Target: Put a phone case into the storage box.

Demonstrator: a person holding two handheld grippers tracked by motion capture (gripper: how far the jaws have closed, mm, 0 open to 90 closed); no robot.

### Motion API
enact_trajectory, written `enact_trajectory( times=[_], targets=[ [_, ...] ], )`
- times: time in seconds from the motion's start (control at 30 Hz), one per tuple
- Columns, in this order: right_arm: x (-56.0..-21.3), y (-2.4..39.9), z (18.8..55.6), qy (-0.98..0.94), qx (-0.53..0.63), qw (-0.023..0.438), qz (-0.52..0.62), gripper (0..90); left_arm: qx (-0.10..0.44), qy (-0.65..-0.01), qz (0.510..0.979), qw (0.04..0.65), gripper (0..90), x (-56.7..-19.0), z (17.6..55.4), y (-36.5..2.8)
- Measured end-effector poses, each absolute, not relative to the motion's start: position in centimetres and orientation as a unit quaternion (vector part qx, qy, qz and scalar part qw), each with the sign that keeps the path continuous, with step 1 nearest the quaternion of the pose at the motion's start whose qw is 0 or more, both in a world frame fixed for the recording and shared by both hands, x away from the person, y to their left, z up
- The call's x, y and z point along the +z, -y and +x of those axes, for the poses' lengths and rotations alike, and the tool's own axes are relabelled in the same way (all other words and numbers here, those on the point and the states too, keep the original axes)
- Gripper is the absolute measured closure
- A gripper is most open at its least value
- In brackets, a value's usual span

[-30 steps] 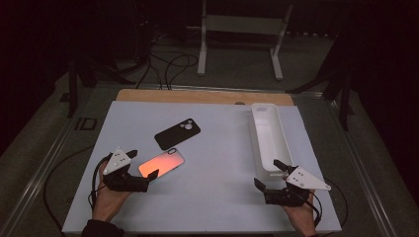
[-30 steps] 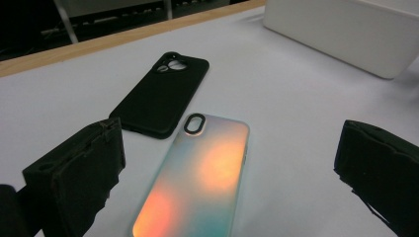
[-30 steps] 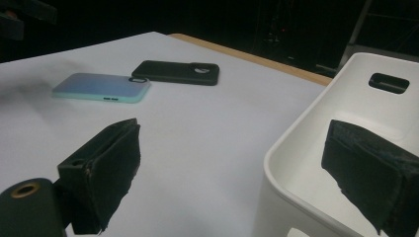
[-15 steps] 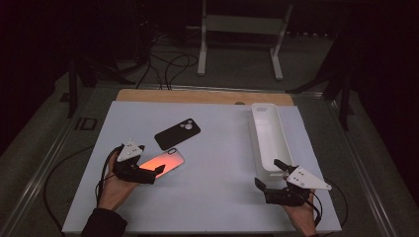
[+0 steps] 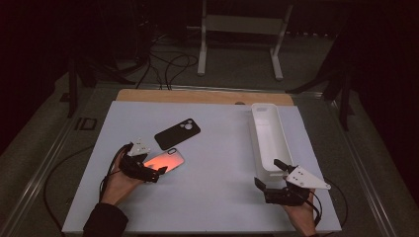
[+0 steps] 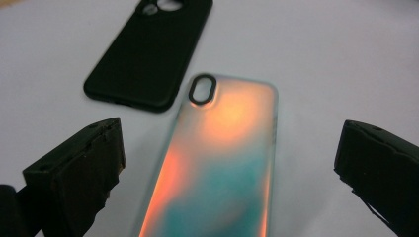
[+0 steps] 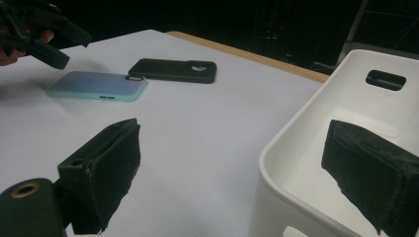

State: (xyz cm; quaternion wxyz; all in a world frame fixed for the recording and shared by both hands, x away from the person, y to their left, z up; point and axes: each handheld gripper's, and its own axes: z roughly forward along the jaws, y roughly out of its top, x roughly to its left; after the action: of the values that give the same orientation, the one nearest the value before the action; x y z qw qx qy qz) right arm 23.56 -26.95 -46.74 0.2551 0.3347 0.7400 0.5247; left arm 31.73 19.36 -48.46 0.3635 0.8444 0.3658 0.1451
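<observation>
On the white table (image 5: 207, 197), left side: left gripper (image 6: 230, 163) spread wide, jaws astride the iridescent phone case (image 6: 217, 163), flat just beside a black phone case (image 6: 148, 54). Right gripper (image 7: 237, 173) likewise released, straddling the white bin (image 7: 316, 148) rim.

Two phone cases lie on the counter (image 5: 217, 197): one black case (image 5: 177, 133) and one shiny orange case (image 5: 165, 159). There is one white bin (image 5: 269, 140), which looks empty. Two tools: left tool (image 5: 157, 174), right tool (image 5: 269, 174).
</observation>
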Motion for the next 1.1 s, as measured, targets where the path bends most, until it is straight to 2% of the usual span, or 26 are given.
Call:
enact_trajectory(
  times=[0.53,1.1],
  targets=[
    [-46.9,26.9,23.6,-0.742,0.523,0.253,0.335,7.8,0.112,-0.362,0.871,0.313,0.0,-50.0,32.7,-19.0],
    [-46.9,26.9,23.6,-0.742,0.524,0.251,0.335,7.8,0.102,-0.365,0.88,0.287,0.0,-50.6,33.0,-19.1]
  ],
)
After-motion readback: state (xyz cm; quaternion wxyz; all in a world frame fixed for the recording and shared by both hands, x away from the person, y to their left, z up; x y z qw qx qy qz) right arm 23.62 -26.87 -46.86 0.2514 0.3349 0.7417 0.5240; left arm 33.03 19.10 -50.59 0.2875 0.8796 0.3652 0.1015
